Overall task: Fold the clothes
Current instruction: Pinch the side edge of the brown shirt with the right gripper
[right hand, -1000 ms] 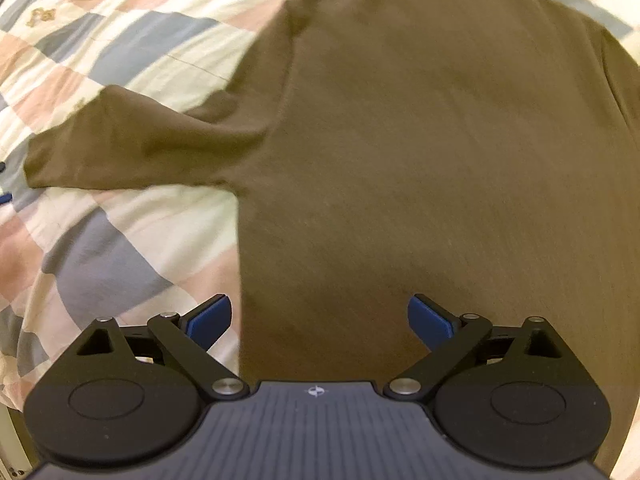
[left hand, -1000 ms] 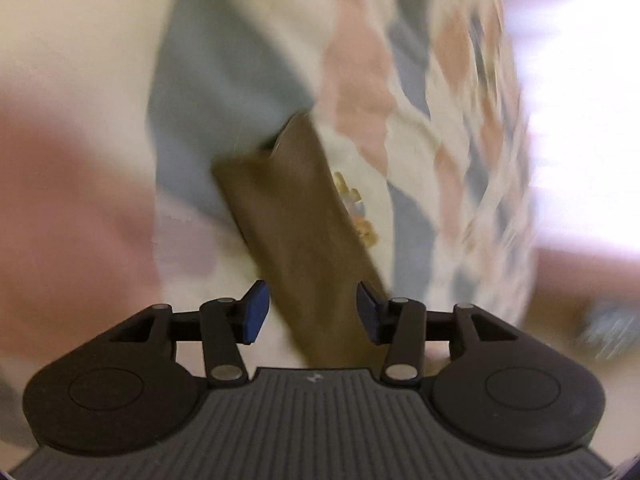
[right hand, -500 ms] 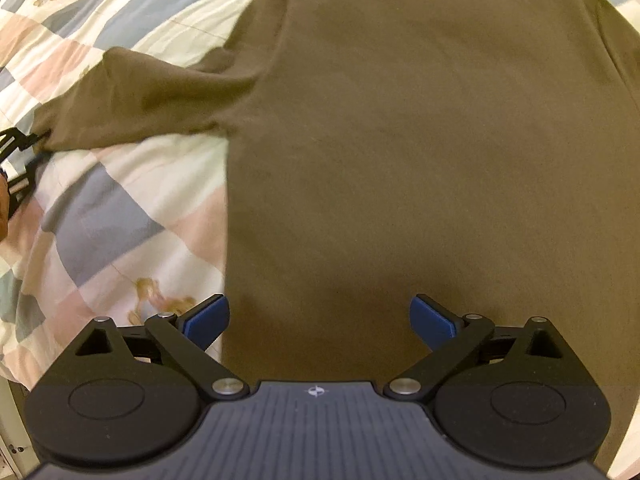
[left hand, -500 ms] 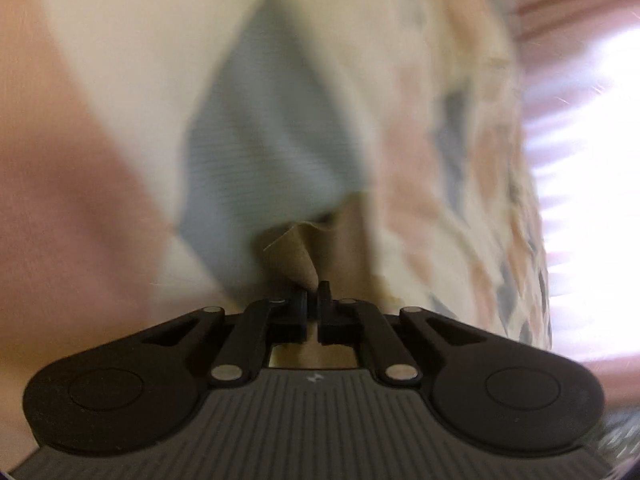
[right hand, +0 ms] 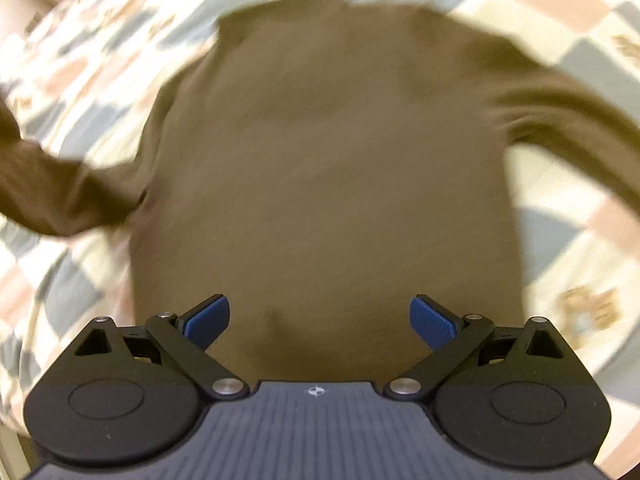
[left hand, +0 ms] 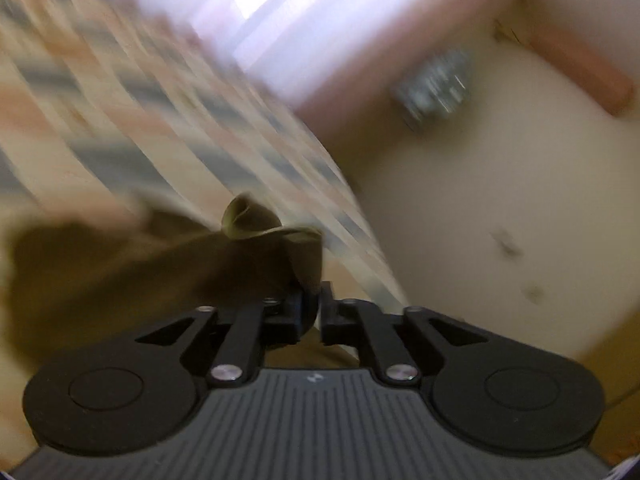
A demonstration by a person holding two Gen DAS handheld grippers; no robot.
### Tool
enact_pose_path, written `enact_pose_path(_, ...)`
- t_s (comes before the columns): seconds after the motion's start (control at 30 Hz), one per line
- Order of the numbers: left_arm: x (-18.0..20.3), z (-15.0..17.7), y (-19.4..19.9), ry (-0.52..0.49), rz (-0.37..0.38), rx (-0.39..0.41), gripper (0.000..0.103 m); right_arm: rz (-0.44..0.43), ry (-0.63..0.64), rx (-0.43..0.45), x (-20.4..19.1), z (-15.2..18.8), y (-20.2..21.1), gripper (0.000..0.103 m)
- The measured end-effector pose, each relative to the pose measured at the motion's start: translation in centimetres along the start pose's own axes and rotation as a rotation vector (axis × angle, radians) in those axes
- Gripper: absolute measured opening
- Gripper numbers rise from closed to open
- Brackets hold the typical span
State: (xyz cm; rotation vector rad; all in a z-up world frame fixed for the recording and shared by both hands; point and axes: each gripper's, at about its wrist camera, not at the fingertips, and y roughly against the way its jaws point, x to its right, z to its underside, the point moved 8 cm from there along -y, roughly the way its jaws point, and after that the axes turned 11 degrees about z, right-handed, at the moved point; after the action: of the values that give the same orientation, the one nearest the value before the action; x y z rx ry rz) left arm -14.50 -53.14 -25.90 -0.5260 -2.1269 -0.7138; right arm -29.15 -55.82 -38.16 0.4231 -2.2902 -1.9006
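A: Where is the sweater (right hand: 320, 160) found?

B: It is spread flat on a checked quilt (right hand: 560, 248), filling the middle of the right wrist view. Its body is laid smooth and the collar is turned to the far side. It is a plain olive-brown knit; no print, label or writing can be read on it. One sleeve (right hand: 580, 120) is stretched out to the right. The other sleeve (left hand: 168, 264) is drawn off to the left and lifted.

A: How is the left gripper (left hand: 310, 306) seen?

B: The cuff end of that sleeve is pinched between its jaws, which are nearly together and easing slightly apart; the cloth is bunched and curled just above them. Everything else in that view is badly blurred.

A: And the right gripper (right hand: 320, 322)?

B: It is held over the sweater's lower part with its blue pads (right hand: 208, 320) spread wide. Nothing is gripped.

A: Are containers shown?

B: None can be made out.
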Motion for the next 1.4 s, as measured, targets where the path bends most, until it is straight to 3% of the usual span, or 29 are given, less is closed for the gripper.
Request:
enact_pose_path(0.13,-0.4,7.5,-6.7,0.064,-0.11,-0.156,0.012,0.038,-0.066,0.047,7.0,-0.6,1.1,0.099)
enact_pose_path(0.2,-0.9,9.7,-6.6,0.088,-0.143,-0.169,0.012,0.058,-0.11,0.041,10.7,-0.2,0.8,0.099)
enact_pose_path(0.27,-1.9,11.0,-4.7,0.111,-0.209,-0.156,0.012,0.025,-0.167,0.034,13.6,0.1,0.3,0.097)
enact_pose_path(0.43,-7.1,11.2,1.5,0.179,-0.433,-0.061,0.012,-0.252,-0.287,0.071,15.5,-0.9,-0.9,0.06)
enact_pose_path(0.6,-9.8,9.6,5.8,0.185,-0.538,0.009,0.014,-0.348,-0.257,0.111,14.1,-3.1,-3.2,0.039)
enact_pose_path(0.67,-10.4,9.3,6.1,0.185,-0.537,0.012,0.015,-0.38,-0.204,0.138,13.1,-3.7,-3.3,0.039)
enact_pose_path(0.73,-11.3,9.3,5.8,0.199,-0.524,0.01,0.018,-0.399,-0.188,0.107,12.2,-3.7,-4.1,0.039)
enact_pose_path(0.87,-12.8,9.4,5.2,0.221,-0.498,-0.01,0.018,-0.373,-0.217,0.065,11.9,-2.2,-6.3,0.04)
enact_pose_path(1.17,-16.0,7.3,7.3,0.232,-0.487,0.01,0.022,-0.394,-0.196,0.143,10.3,-4.9,-7.9,0.041)
enact_pose_path(1.2,-16.4,6.6,7.6,0.232,-0.484,0.02,0.022,-0.405,-0.186,0.137,10.1,-5.0,-8.2,0.034)
enact_pose_path(1.23,-16.9,5.8,7.9,0.229,-0.484,0.032,0.021,-0.416,-0.172,0.13,9.7,-5.2,-8.4,0.007)
enact_pose_path(1.3,-17.8,3.6,8.5,0.223,-0.474,0.074,0.016,-0.427,-0.136,0.144,8.9,-5.5,-7.6,0.004)
enact_pose_path(1.4,-19.9,0.0,9.1,0.217,-0.482,0.129,0.009,-0.451,-0.129,0.242,8.9,-6.2,-3.6,0.003)
